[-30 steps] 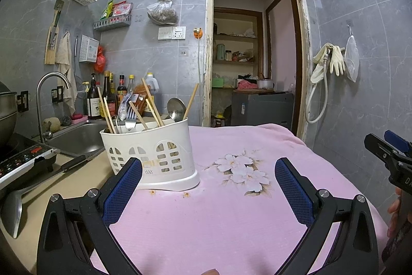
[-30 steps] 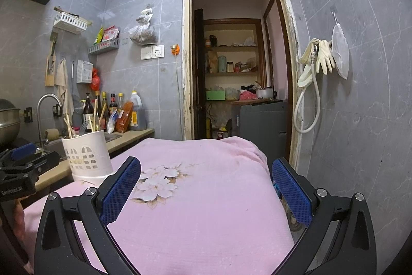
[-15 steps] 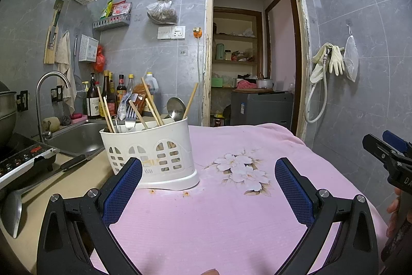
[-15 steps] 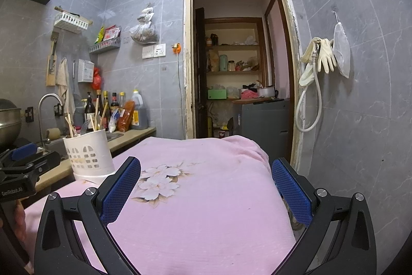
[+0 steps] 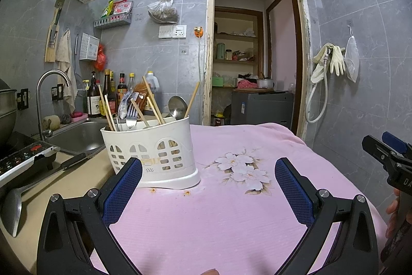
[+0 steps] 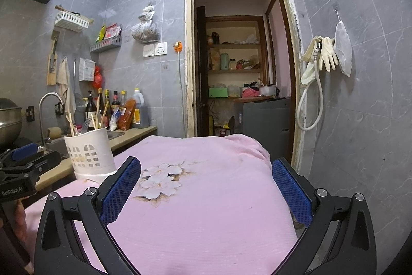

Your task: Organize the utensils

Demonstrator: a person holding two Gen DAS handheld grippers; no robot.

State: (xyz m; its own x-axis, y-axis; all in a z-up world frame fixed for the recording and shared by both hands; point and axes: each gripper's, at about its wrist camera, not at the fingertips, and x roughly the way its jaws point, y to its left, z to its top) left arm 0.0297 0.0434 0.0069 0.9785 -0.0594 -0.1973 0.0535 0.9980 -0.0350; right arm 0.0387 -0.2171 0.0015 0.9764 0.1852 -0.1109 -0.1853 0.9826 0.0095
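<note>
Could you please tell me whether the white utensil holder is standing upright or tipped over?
Upright: the holder sits flat on its base on the pink cloth, with chopsticks and fork pointing up.

A: Where is there room to move?

B: The pink cloth [image 5: 206, 218] lies bare across its middle and right, from the flower print [image 5: 242, 169] forward. Both grippers hang over it with jaws spread wide.

A: And what stands in the way?

B: The white utensil holder [image 5: 152, 153] at the cloth's left edge, just ahead of the left gripper [image 5: 206, 187]. Chopsticks [image 5: 153, 103], a fork [image 5: 131, 115] and a spoon [image 5: 177, 106] stick up out of it, crowding its top.

A: Further left?

B: A ladle [image 5: 15, 208] lies on the counter, with the sink [image 5: 77, 138] beyond. The right gripper [image 6: 206, 184] has open cloth ahead.
</note>
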